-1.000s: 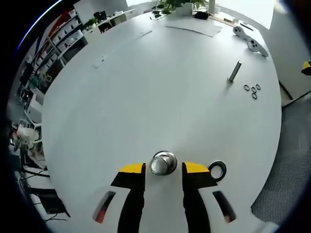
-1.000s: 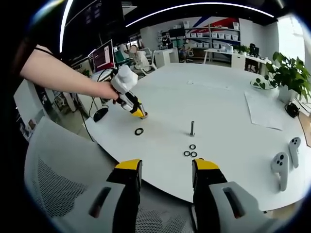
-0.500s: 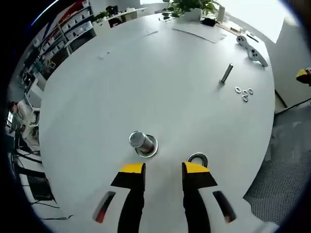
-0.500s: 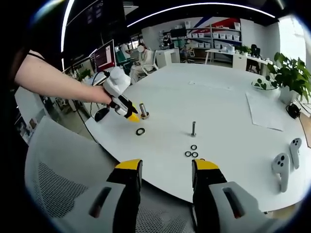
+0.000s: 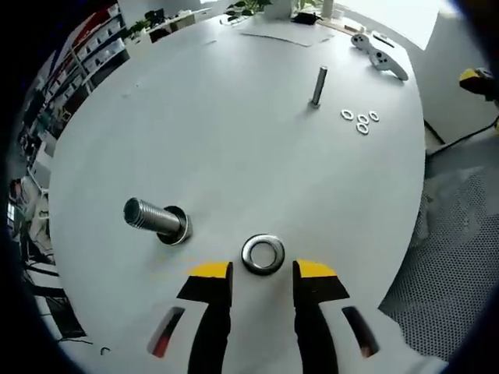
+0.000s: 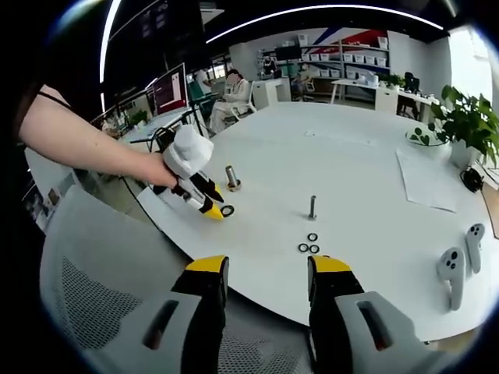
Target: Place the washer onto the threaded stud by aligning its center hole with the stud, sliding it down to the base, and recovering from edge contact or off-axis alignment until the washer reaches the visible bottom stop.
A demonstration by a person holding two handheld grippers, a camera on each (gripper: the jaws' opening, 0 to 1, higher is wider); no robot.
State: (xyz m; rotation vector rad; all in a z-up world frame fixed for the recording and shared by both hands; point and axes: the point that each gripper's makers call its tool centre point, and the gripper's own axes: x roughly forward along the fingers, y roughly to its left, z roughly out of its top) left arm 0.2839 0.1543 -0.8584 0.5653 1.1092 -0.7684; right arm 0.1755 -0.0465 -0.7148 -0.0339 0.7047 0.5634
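Pick-up step in hand: left hand-held gripper is spread, jaws flanking the washer lying flat near the counter edge, stud just beside. Next, closing on the washer is needed. Right hand-held gripper is held spread, empty.

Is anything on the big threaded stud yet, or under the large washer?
The threaded stud carries no washer on its shaft, just its base flange. The large washer lies flat on the white table, bare tabletop showing through its hole, in front of the open left gripper.
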